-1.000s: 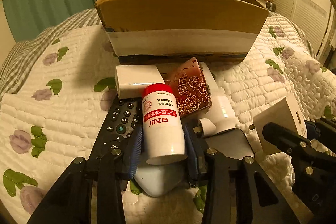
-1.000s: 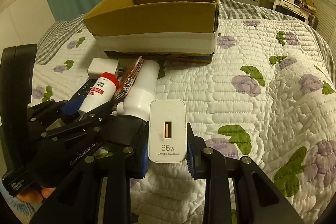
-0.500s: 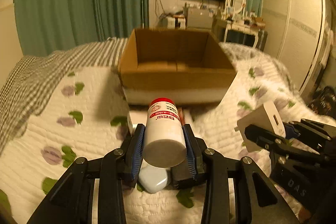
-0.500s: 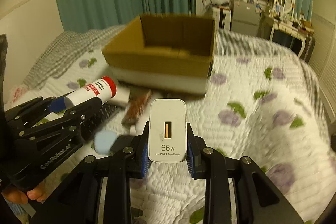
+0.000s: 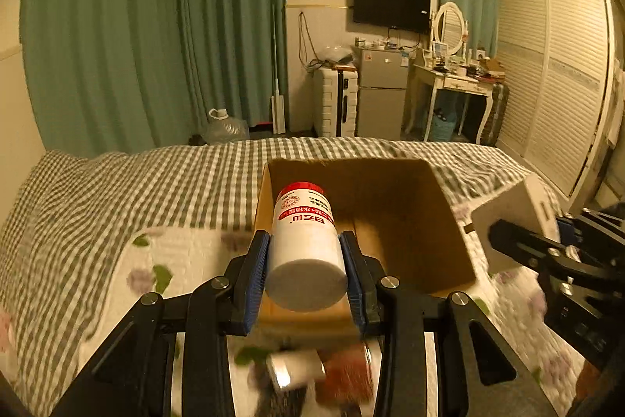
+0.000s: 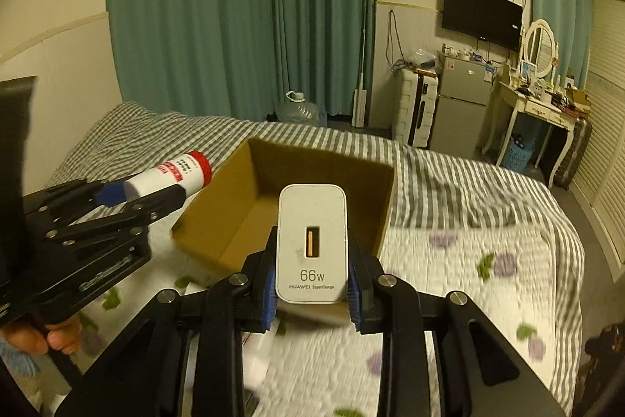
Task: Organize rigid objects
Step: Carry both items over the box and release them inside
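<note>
My left gripper (image 5: pixel 306 272) is shut on a white pill bottle with a red cap (image 5: pixel 304 233) and holds it in the air over the near edge of the open cardboard box (image 5: pixel 425 221). My right gripper (image 6: pixel 311 280) is shut on a white 66W charger (image 6: pixel 311 241), held above the box's (image 6: pixel 242 221) near side. The left gripper with the bottle (image 6: pixel 172 176) shows at the left of the right wrist view. The charger (image 5: pixel 515 221) shows at the right of the left wrist view. The box looks empty.
The box sits on a bed with a flowered white quilt (image 6: pixel 468 319) and a checked blanket (image 5: pixel 136 190). Blurred loose items (image 5: pixel 312 370) lie on the quilt below the left gripper. A fridge (image 5: pixel 379 96), dressing table (image 5: pixel 457 81) and green curtains (image 5: pixel 156 26) stand beyond the bed.
Both grippers rose from the quilt with the bottle and the charger and moved forward toward the box. The box opening now shows from above.
</note>
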Motion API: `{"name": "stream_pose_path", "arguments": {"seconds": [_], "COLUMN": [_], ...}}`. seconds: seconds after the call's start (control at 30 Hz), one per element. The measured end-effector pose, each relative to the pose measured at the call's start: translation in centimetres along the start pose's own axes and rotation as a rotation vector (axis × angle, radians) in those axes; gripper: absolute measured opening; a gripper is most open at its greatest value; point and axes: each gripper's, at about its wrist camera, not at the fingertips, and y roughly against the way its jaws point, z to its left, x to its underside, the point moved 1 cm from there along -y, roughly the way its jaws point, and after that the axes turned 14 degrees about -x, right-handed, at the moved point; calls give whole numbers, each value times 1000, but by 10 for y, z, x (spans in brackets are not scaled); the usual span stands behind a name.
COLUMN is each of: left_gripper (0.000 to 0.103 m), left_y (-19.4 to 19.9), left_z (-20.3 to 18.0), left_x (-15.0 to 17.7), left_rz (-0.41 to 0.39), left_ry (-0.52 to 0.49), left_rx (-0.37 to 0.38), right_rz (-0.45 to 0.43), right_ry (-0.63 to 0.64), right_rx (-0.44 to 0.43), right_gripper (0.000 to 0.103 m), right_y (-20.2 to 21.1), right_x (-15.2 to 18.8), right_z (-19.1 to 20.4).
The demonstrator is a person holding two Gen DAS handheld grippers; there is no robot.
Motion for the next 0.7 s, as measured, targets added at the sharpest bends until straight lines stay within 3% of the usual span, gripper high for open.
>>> {"name": "stream_pose_path", "arguments": {"seconds": [0.2, 0.37, 0.43, 0.53, 0.7], "left_gripper": [37, 37, 40, 54, 54], "left_y": [-53, -81, -83, -81, -66], "left_z": [-12, -18, -21, -23, -11], "left_x": [4, 17, 20, 20, 24], "left_rz": [24, 56, 49, 57, 54], "left_ry": [-9, -3, -5, -29, -27], "left_rx": [22, 61, 59, 51, 4], "right_rz": [19, 83, 92, 77, 58], "right_ry": [-12, -55, -56, -52, -88], "right_rx": [2, -16, -14, -8, -14], "right_gripper": [27, 27, 27, 27, 27], "right_y": [-45, -79, -80, -77, -84], "right_x": [-7, 8, 12, 10, 4], "right_z": [-24, -42, -44, -43, -49]}}
